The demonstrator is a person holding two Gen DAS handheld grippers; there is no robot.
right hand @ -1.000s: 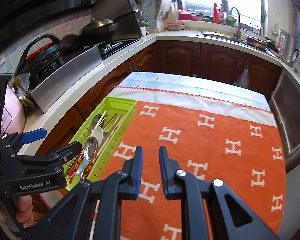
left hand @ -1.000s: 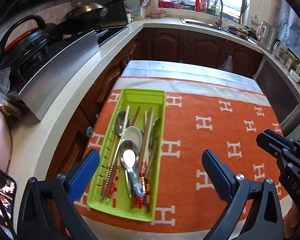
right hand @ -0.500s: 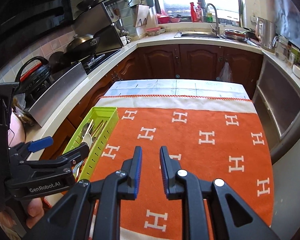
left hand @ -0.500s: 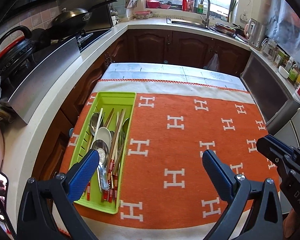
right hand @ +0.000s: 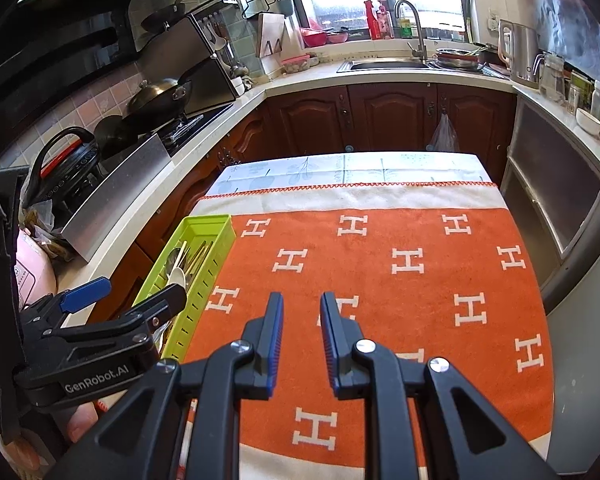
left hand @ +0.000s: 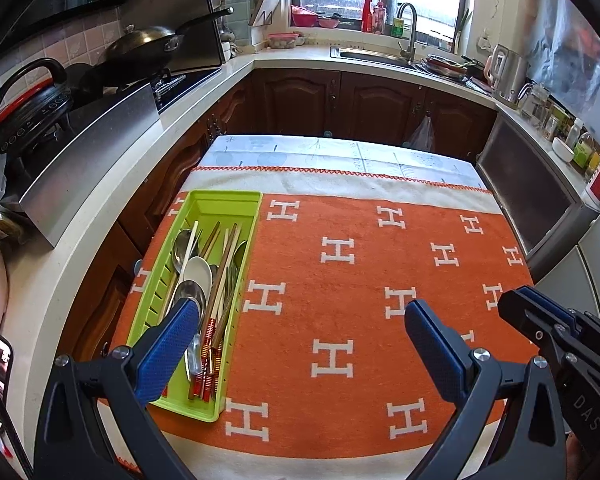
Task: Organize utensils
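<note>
A wide orange cloth (left hand: 340, 280) with white H marks covers the counter (right hand: 300, 172) in the middle of the kitchen, its pale far edge trimmed with a red zigzag stitch. Along the cloth's left side sits a long green tray (left hand: 204, 292), running near to far. Inside it the utensils lie in one loose heap: chopsticks (left hand: 224, 264) with red-banded ends pointing near, a white spoon (left hand: 198, 270) on top, a steel spoon (left hand: 182, 244) farther back, another steel spoon (left hand: 190, 294) just nearer. From the right wrist view the same tray (right hand: 196, 264) shows at the left edge of the cloth. The left gripper (left hand: 296, 328) hangs above the near part of the cloth, fingers (left hand: 168, 352) spread wide with nothing between them, the left finger over the near end of the tray. The right gripper (right hand: 300, 340) hovers over the middle of the near cloth, well clear of the tray, its fingers (right hand: 270, 336) parted by only a narrow gap and holding nothing. Far left, a dark wok (left hand: 148, 40) sits on the stove.
</note>
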